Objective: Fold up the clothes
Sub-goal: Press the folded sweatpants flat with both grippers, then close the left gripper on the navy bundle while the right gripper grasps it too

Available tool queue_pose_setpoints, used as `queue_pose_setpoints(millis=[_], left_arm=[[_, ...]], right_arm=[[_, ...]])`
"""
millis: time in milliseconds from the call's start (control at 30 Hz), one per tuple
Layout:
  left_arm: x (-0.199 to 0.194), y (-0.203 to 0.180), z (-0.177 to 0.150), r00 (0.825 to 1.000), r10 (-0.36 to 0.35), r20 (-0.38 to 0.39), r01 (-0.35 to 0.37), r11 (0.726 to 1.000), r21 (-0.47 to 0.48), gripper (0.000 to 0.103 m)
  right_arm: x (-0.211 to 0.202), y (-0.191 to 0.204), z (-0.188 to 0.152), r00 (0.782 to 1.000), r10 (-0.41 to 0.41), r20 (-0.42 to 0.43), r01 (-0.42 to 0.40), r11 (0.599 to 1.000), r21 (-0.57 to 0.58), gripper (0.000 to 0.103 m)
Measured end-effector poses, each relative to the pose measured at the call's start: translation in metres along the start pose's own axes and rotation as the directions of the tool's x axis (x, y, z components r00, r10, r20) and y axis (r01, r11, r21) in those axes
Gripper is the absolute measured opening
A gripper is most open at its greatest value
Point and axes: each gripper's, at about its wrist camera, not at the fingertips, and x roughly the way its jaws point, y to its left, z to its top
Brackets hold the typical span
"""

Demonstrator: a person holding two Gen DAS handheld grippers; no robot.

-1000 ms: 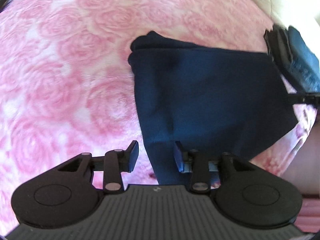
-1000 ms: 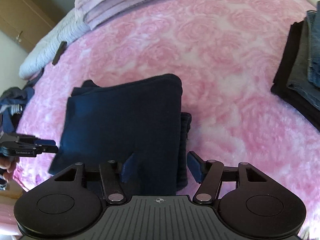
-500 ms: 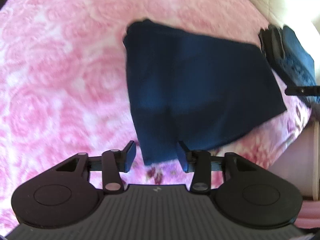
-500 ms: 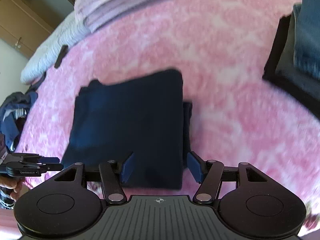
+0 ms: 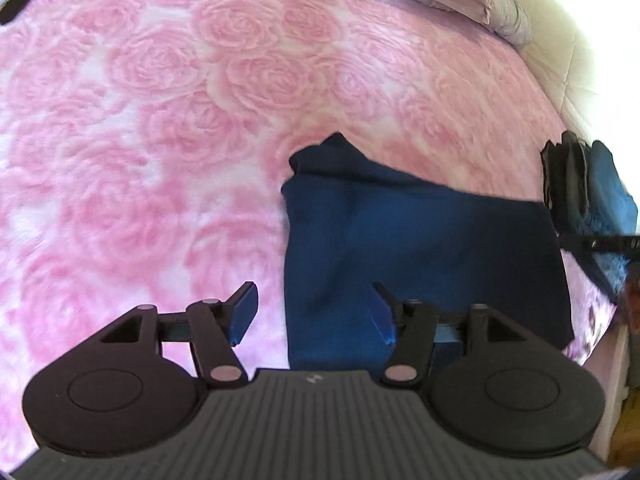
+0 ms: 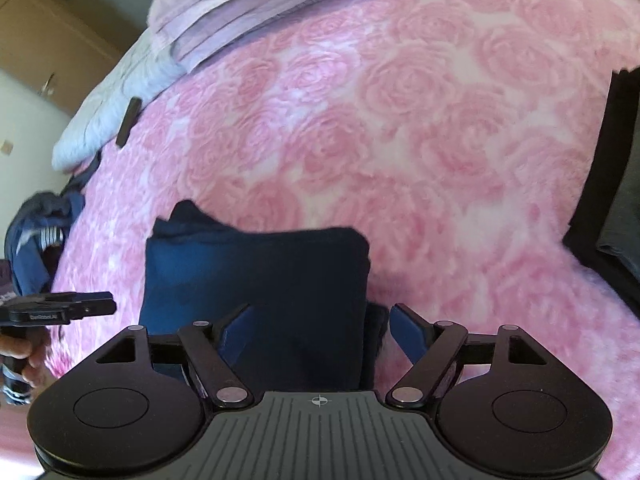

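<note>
A folded navy blue garment [image 5: 420, 248] lies on the pink rose-patterned bedspread [image 5: 160, 120]. My left gripper [image 5: 312, 312] is open and empty, held over the garment's left edge. In the right wrist view the same garment [image 6: 260, 272] lies just ahead of my right gripper [image 6: 320, 332], which is open and empty over the garment's right edge. The left gripper shows at the left edge of the right wrist view [image 6: 60, 310], and the right gripper at the right edge of the left wrist view [image 5: 600, 242].
A stack of folded dark clothes and jeans [image 6: 616, 200] lies on the bed to the right, also visible in the left wrist view [image 5: 588, 200]. Pillows [image 6: 240, 8] lie at the head of the bed. A heap of blue clothing [image 6: 36, 232] sits at the left edge.
Both grippers have tilted and shifted over the garment's near edge, so more of the bed shows ahead. Their jaws stand wider open than a second ago. The garment lies as before.
</note>
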Motion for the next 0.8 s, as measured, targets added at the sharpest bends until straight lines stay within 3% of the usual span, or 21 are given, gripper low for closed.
queue_pose_setpoints(millis=[200,367,500,567,600,667,800], left_arm=[[0.050,0.019,0.026,0.992,-0.105,-0.068,0.106,0.994,0.010,0.054],[0.075,0.030,0.035,0.955,-0.267,-0.130,0.271,0.963,0.010,0.048],[0.085,0.033,0.038,0.941,-0.299,-0.157,0.312,0.948,0.062,0.050],[0.087,0.032,0.040,0.939,-0.302,-0.164,0.315,0.947,0.061,0.049],[0.088,0.031,0.040,0.939,-0.301,-0.167,0.314,0.948,0.057,0.045],[0.085,0.027,0.040,0.941,-0.294,-0.164,0.308,0.949,0.065,0.038],[0.085,0.022,0.039,0.950,-0.268,-0.160,0.282,0.957,0.070,0.039]], right_arm=[[0.032,-0.024,0.003,0.997,0.056,-0.046,-0.053,0.997,0.064,0.078],[0.055,-0.045,-0.001,0.988,0.146,-0.053,-0.135,0.977,0.166,0.079],[0.067,-0.059,-0.003,0.978,0.207,-0.030,-0.197,0.958,0.210,0.091],[0.069,-0.061,-0.007,0.975,0.224,-0.015,-0.215,0.953,0.213,0.092],[0.068,-0.062,-0.008,0.974,0.226,-0.011,-0.218,0.952,0.216,0.089],[0.064,-0.060,-0.010,0.972,0.235,-0.021,-0.223,0.946,0.237,0.068],[0.061,-0.061,-0.011,0.968,0.249,-0.037,-0.231,0.937,0.262,0.064]])
